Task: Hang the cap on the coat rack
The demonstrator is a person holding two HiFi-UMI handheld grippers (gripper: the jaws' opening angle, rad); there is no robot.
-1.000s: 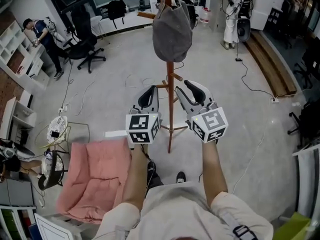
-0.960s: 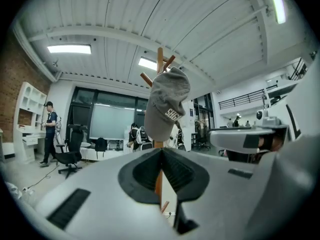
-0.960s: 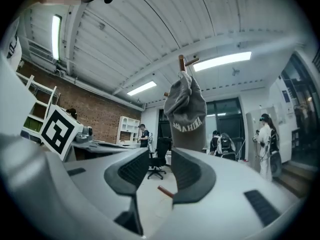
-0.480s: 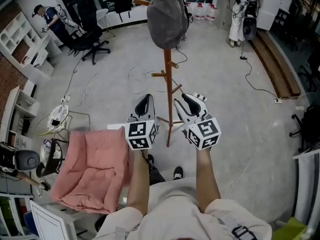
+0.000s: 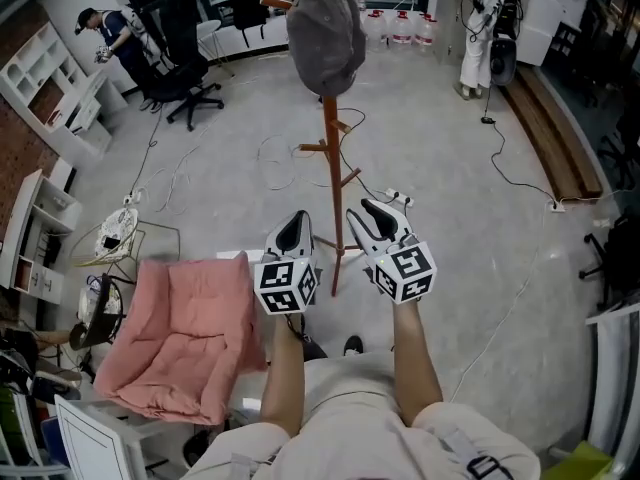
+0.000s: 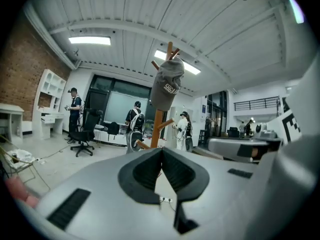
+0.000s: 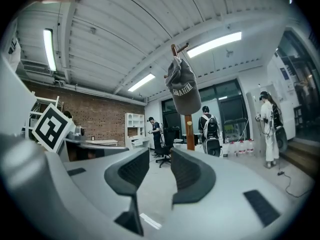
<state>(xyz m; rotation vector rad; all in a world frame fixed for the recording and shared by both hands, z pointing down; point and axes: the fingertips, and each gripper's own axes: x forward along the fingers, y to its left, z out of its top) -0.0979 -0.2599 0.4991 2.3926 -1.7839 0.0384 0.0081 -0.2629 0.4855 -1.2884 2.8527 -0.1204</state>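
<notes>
A grey cap (image 5: 325, 33) hangs on the top of the wooden coat rack (image 5: 331, 168), apart from both grippers. In the left gripper view the cap (image 6: 167, 84) is up ahead on the rack's post (image 6: 159, 124), and in the right gripper view the cap (image 7: 181, 86) also hangs high ahead. My left gripper (image 5: 293, 230) is held low, left of the post, jaws shut with nothing in them (image 6: 161, 156). My right gripper (image 5: 372, 218) is just right of the post, jaws open and empty (image 7: 160, 166).
A pink cushioned seat (image 5: 185, 328) stands at my lower left. A black office chair (image 5: 185, 88) and a person (image 5: 115, 33) are at the far left, another person (image 5: 480, 18) at the far right. Cables (image 5: 280, 158) trail over the floor. White shelves (image 5: 40, 118) line the left wall.
Both grippers have come down and back toward my body, away from the cap. The cap stays hanging on the rack's top.
</notes>
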